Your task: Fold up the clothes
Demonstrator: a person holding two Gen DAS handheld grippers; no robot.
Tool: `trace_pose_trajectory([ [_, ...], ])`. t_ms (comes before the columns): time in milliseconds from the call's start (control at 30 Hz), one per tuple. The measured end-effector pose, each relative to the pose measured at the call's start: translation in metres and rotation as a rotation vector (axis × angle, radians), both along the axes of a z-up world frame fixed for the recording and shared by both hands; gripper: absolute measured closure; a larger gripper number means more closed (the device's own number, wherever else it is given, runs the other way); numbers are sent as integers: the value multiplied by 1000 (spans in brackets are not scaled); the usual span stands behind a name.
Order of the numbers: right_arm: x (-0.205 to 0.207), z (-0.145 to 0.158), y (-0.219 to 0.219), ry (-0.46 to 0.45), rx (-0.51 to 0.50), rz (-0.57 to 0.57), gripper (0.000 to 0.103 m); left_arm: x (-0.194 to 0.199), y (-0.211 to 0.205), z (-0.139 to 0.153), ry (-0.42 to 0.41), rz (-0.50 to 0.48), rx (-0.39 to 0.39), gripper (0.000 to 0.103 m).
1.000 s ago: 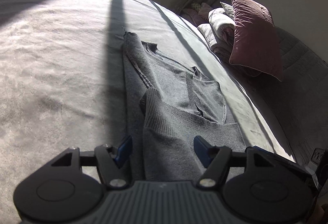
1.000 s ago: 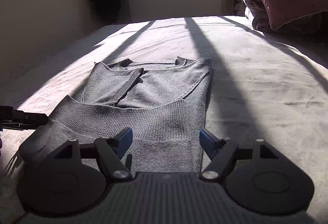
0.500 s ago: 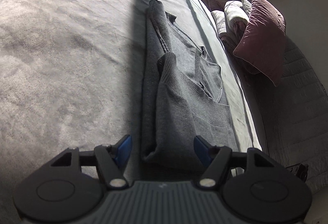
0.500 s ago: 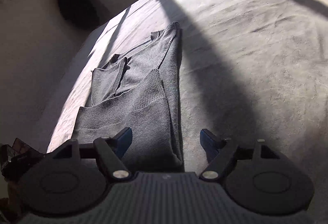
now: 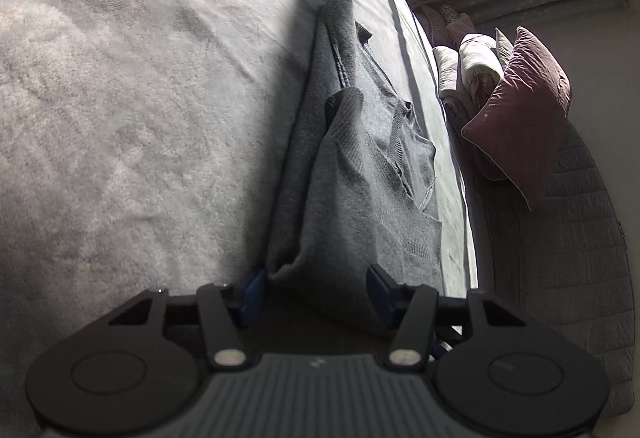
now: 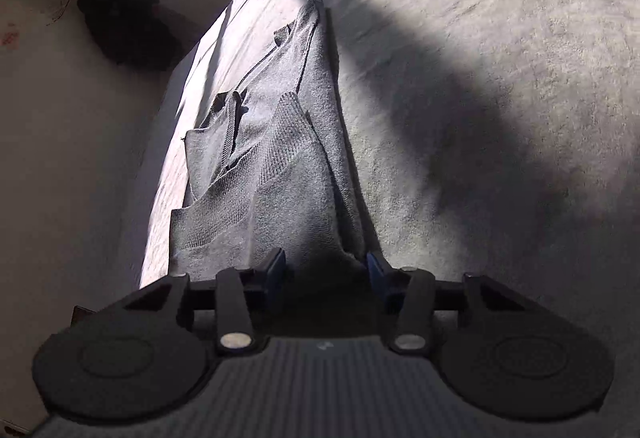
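bare bed (image 5: 120, 97) lies open beside the sweater (image 5: 360, 165); pillows (image 5: 524, 109) crowd one edge.

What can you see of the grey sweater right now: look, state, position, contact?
The grey sweater is a fine knit with ribbed bands, lying lengthwise on the grey bed cover, partly in sun, partly in shadow. It is already folded narrow, with a ribbed section laid across its body. Its near corners sit between the closing jaws of the left gripper and the right gripper. Firm contact with the pads cannot be confirmed.
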State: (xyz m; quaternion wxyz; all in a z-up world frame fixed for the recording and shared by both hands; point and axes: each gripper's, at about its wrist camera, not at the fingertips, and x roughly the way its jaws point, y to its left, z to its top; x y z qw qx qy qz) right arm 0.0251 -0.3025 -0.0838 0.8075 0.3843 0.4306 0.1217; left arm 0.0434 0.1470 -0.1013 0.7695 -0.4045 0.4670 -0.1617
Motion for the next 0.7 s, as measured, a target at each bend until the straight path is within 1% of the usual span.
trace_pose_trajectory([
  [33, 0, -1, -1, 7, 11, -5, 74, 0, 0, 0, 3, 8, 4, 68],
  [67, 0, -3, -2, 14, 22, -11, 76, 0, 0, -1, 11, 11, 5, 79],
  [133, -2, -3, -4, 17, 46, -14, 82, 0, 1, -3, 24, 11, -18, 86],
  [267, -5, 6, -9, -3, 86, -18, 83, -1, 7, 4, 13, 25, -87, 89],
  [467, -3, 25, -15, -32, 166, -22, 83, 5, 11, 25, -30, 51, -185, 90],
  [700, 22, 53, -19, -82, 279, -46, 84, 24, 9, 49, -100, 96, -294, 90],
])
